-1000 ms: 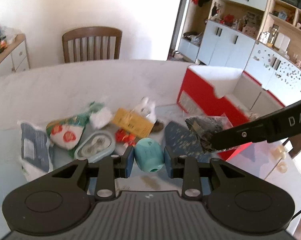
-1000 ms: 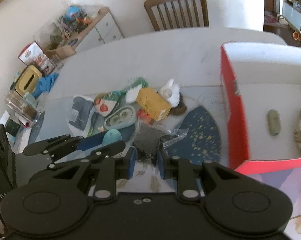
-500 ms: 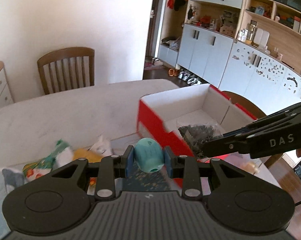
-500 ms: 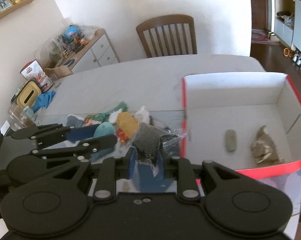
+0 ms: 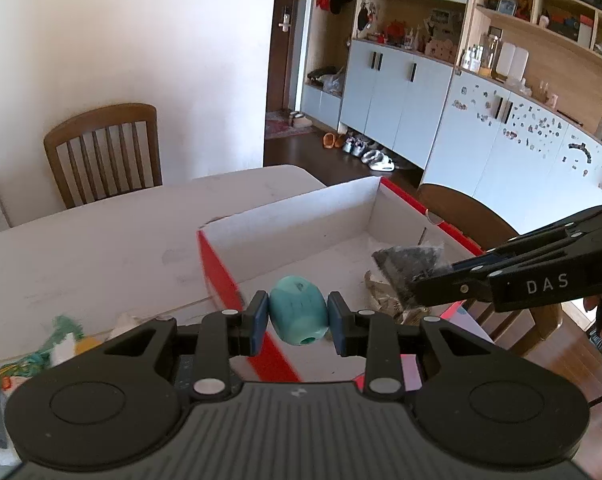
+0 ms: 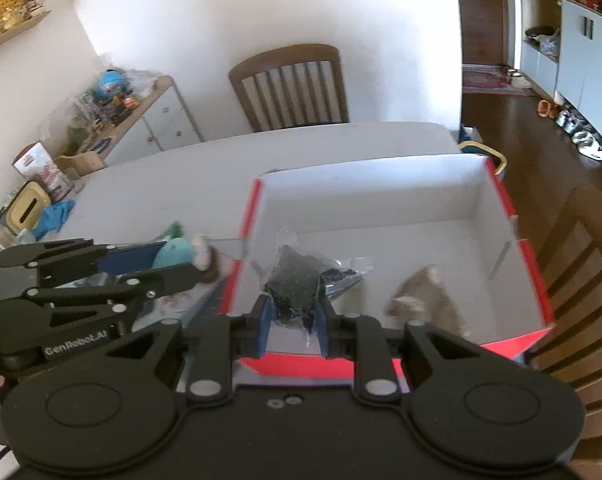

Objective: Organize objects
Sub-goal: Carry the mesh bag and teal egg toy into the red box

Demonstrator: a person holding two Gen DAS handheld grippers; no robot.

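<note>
left gripper [image 5: 298,322] jaws clamp a teal egg [image 5: 299,315], right gripper [image 6: 293,322] jaws pinch a black bag [image 6: 297,280] over the red box [image 6: 381,176].

Teal egg-shaped toy [image 5: 298,309] and clear bag of black bits [image 6: 297,280], both above the red-walled box [image 6: 537,276].

A brown wooden chair with slats [image 5: 103,152] stands behind the white bench [image 5: 101,248]. Pale blue cupboards [image 5: 401,96] line the wall, with shoes [image 5: 365,152] on the dark floor.
</note>
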